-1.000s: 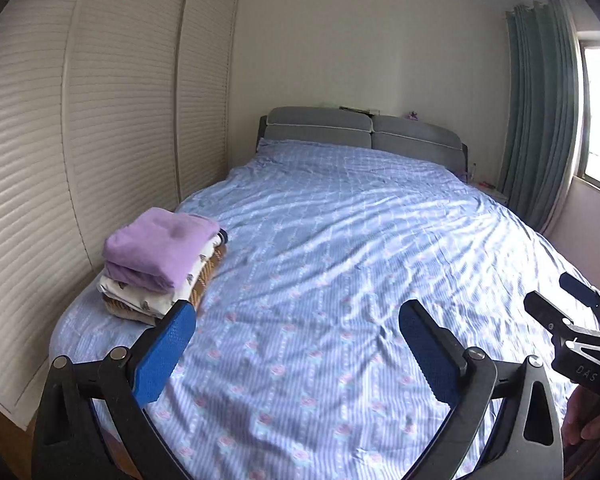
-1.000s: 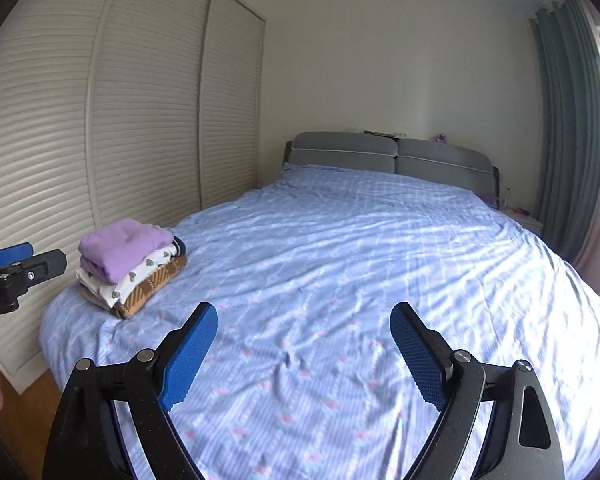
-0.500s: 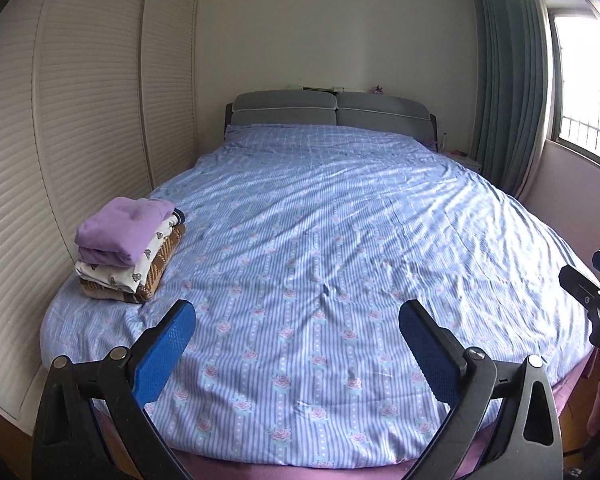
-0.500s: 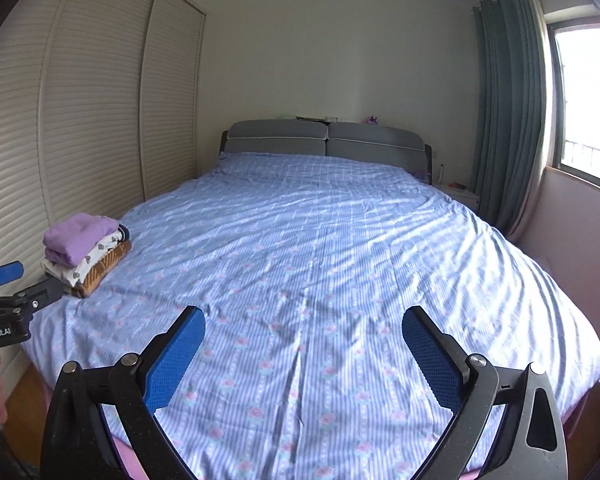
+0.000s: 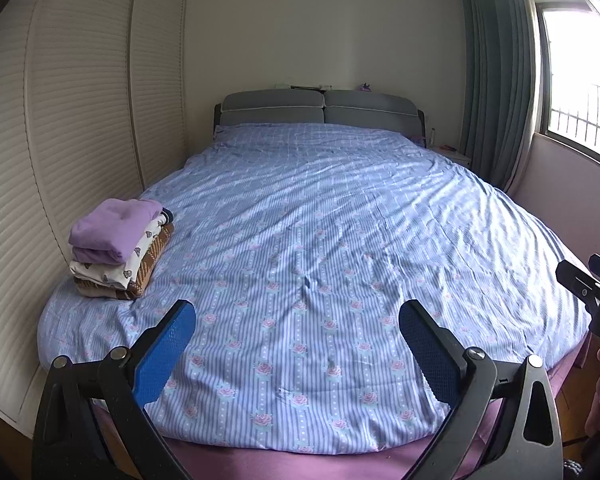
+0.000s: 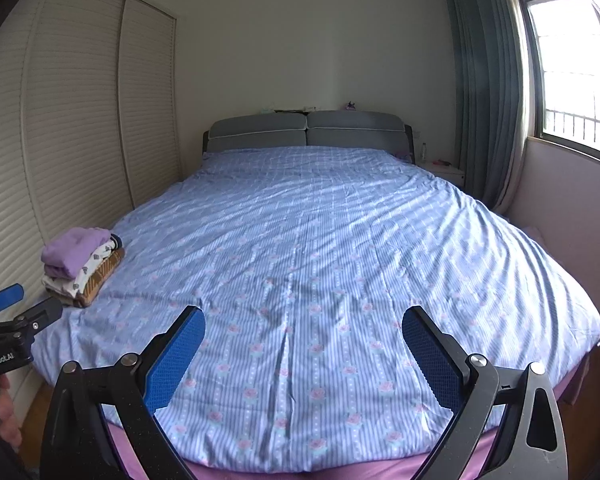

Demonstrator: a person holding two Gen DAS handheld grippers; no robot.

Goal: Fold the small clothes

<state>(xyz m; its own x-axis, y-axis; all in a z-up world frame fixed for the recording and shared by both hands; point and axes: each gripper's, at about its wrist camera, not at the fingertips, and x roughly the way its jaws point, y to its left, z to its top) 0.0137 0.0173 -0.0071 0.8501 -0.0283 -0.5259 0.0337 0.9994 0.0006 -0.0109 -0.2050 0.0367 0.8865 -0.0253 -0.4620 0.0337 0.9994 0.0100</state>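
Observation:
A stack of folded clothes [image 5: 118, 250], purple on top, then a white patterned piece and a brown one, sits near the left front corner of the bed [image 5: 320, 240]; the same stack of folded clothes [image 6: 82, 266] shows at the left in the right wrist view. My left gripper [image 5: 298, 322] hangs open over the foot of the bed, nothing between its blue pads. My right gripper [image 6: 303, 326] is open too, wide and empty, above the bed [image 6: 320, 248]. Each gripper shows at the edge of the other's view, the right gripper [image 5: 592, 280] and the left gripper [image 6: 18, 312].
Louvred wardrobe doors [image 5: 60, 120] run along the left of the bed. A grey headboard [image 5: 320, 110] stands at the far end, green curtains [image 5: 496, 80] and a window [image 5: 580, 92] at the right. A white nightstand [image 6: 444, 172] sits by the curtains. A person's hand [image 6: 6, 420] holds the left gripper.
Both grippers have pulled back from the bed toward its foot, so more of the bed and the window shows. The right gripper's jaws stand slightly wider than a second ago.

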